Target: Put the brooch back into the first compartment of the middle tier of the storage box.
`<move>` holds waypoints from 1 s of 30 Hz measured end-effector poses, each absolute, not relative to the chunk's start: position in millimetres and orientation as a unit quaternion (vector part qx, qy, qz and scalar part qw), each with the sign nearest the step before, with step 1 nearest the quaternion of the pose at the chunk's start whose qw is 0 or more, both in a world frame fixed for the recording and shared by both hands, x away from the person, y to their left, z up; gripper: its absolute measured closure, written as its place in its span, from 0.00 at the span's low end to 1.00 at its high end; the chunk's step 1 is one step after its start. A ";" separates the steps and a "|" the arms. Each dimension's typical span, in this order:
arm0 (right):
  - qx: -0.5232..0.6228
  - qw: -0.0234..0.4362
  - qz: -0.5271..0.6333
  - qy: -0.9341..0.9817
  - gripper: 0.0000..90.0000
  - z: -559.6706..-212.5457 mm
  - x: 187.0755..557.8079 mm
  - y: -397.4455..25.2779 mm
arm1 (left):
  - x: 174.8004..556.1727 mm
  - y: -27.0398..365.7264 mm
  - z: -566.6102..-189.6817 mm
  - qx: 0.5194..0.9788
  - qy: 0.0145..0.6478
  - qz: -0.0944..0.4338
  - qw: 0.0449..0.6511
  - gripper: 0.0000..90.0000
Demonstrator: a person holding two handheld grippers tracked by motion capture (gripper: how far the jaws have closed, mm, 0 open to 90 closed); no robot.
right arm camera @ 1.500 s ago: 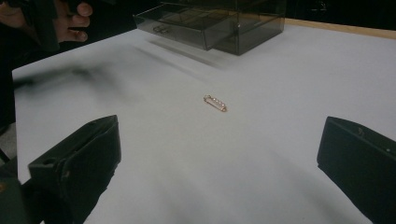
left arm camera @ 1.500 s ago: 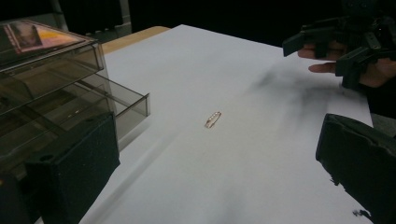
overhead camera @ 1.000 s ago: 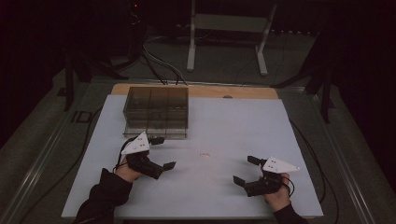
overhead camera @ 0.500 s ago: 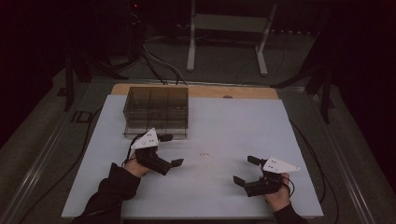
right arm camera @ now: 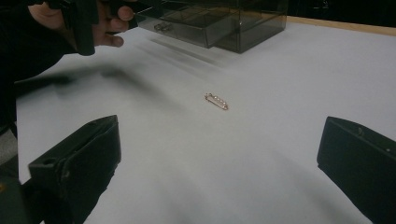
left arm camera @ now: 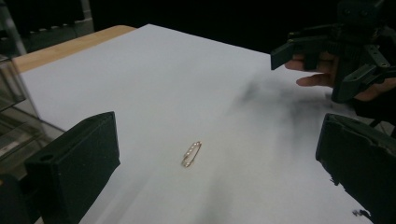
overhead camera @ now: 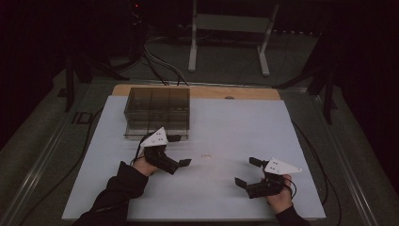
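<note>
Bare white mat (overhead camera: 221, 188) all round the gold clasp (overhead camera: 206, 156), reachable from every side. Only obstacle: smoked drawer box (overhead camera: 157, 112) behind-left of clasp, well apart, one drawer (right arm camera: 187, 29) pulled out.

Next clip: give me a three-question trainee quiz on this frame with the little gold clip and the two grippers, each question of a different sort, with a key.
1. True or false: the left gripper is shut on the gold clip.
2. The gold clip lies: A) inside the clear drawer box; B) bare on the white table sheet, between the two grippers; C) between the jaws of the right gripper.
3. Fill in: in the high view, the drawer box stands at the far ____ of the sheet.

Key
1. False: its jaws stand open and the clip lies apart from them on the sheet.
2. B.
3. Left.
</note>
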State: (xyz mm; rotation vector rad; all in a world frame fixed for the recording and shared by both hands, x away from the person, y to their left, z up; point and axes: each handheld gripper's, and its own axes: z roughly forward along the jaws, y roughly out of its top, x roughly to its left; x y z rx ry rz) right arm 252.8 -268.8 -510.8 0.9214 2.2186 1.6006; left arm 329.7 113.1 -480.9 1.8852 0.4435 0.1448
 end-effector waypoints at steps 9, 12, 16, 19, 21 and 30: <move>0.317 0.127 0.551 0.761 0.00 -510.5 252.7 -269.1 | 335.1 98.7 -484.4 0.805 0.181 0.051 0.563 0.00; 0.318 0.127 0.552 0.760 0.00 -510.5 252.7 -269.6 | 337.1 94.3 -485.6 0.807 0.180 0.048 0.561 0.00; 0.318 0.127 0.552 0.760 0.00 -510.4 252.8 -269.6 | 339.1 88.3 -486.6 0.808 0.180 0.045 0.559 0.00; 0.318 0.126 0.552 0.760 0.00 -510.4 253.1 -270.1 | 340.1 82.5 -487.6 0.809 0.180 0.045 0.558 0.00; 0.319 0.127 0.552 0.760 0.00 -510.3 253.3 -270.5 | 341.0 79.3 -488.3 0.810 0.180 0.043 0.557 0.00; 0.319 0.126 0.553 0.759 0.00 -510.5 253.5 -270.6 | 346.6 68.6 -492.2 0.820 0.182 0.038 0.542 0.00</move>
